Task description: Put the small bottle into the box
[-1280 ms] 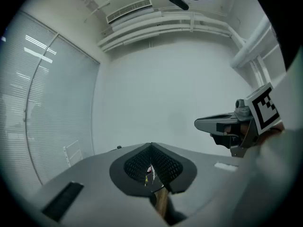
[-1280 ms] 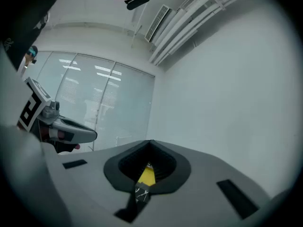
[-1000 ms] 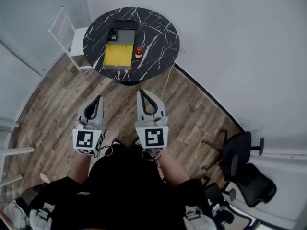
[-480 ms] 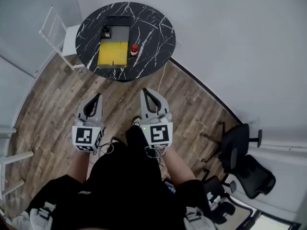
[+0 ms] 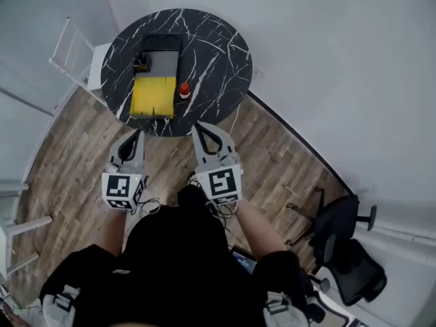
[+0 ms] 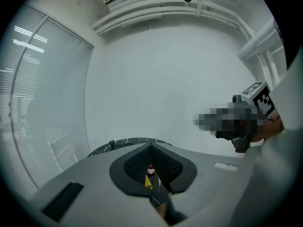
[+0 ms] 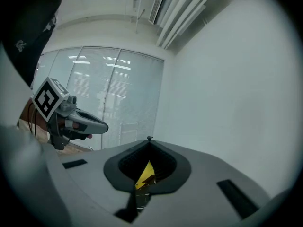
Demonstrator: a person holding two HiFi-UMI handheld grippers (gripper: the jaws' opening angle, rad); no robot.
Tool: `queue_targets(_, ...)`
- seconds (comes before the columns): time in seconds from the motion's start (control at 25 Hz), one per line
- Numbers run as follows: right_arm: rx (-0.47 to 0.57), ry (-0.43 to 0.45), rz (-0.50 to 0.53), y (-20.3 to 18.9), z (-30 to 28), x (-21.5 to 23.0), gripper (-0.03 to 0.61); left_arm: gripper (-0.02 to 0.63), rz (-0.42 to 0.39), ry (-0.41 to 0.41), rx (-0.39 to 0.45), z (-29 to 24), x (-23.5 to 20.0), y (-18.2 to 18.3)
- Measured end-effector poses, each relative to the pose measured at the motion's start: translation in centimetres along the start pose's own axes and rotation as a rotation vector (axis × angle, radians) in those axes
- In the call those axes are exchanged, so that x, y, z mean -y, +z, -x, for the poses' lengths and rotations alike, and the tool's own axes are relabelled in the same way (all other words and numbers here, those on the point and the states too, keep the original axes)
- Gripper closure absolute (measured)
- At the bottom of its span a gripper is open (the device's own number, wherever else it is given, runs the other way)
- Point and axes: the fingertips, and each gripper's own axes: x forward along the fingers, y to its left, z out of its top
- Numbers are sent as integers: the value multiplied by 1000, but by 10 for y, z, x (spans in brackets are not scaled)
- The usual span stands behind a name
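Observation:
A small bottle with a red cap stands on the round black marble table, just right of the box. The box has a yellow flap folded toward me and a grey inside. Both grippers hang over the wooden floor, short of the table's near edge. My left gripper is shut and empty. My right gripper is shut and empty too, its tip close to the table rim. In the left gripper view the bottle shows far off through the finger loop. The right gripper view shows the yellow flap the same way.
A white chair stands against the table's left side. A black office chair sits at the lower right by the curved white wall. A thin cable runs across the floor below the table.
The table sits closer to the grippers than a second ago, and the right gripper's tip now nearly reaches its near edge. Both grippers stay shut and empty.

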Motion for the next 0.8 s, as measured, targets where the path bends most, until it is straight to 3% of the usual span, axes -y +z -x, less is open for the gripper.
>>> queue_targets(0.2,2,61,-28,-17,-25,38,583,614,4,34,-52,-46,4,1)
queue_targets(0.48,-73,140,-42,-56,-62,62,583,614,-9,45,-175,-87,2,-24)
queue_targets(0.8,-209,151,8,-132,-117,54,583,614,55,75,-289,-126,-27,-91)
